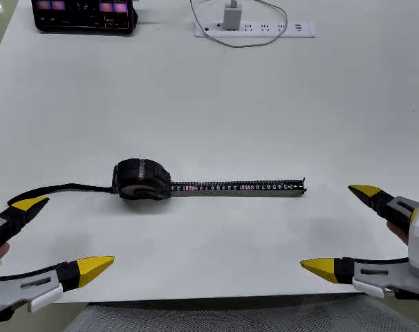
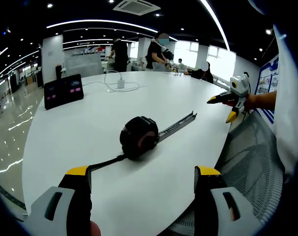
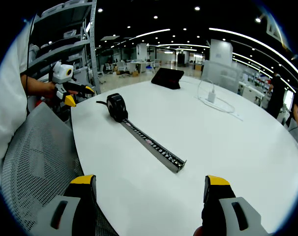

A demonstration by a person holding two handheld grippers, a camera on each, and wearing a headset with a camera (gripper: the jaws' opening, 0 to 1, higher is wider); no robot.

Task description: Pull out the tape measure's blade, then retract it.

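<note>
**Tape measure with the blade out and both grippers standing off.** The tape measure [image 1: 142, 180] rests near the middle of the white surface [image 1: 216, 104]. Its black case [image 2: 139, 137] sits to the left. The blade [image 1: 237, 187] lies flat along the surface to the right and ends at the hook [image 1: 303, 185]. A black strap [image 1: 71, 187] trails leftward from the case.

The left gripper [image 1: 71, 233] hangs at the near edge, short of the case, with its jaws spread and nothing between them. The right gripper [image 1: 332, 226] hangs near the same edge, beyond the hook, also spread and empty. Neither touches the tape measure.

Judged from this layout, the pull-out is done and retraction is the step in hand. No hand holds the blade extended, so a lock is probably engaged, though its control is too small to make out here. To retract well:

- The left gripper would close on the case body, clear of the strap, to stop it sliding.
- The right gripper would pinch the blade just behind the hook and walk it back toward the case mouth. It should stay low and in line with the case so the blade neither kinks nor whips.

A tablet [image 1: 84, 14] and a power strip [image 1: 254, 28] lie at the far edge, well apart from the work.
</note>
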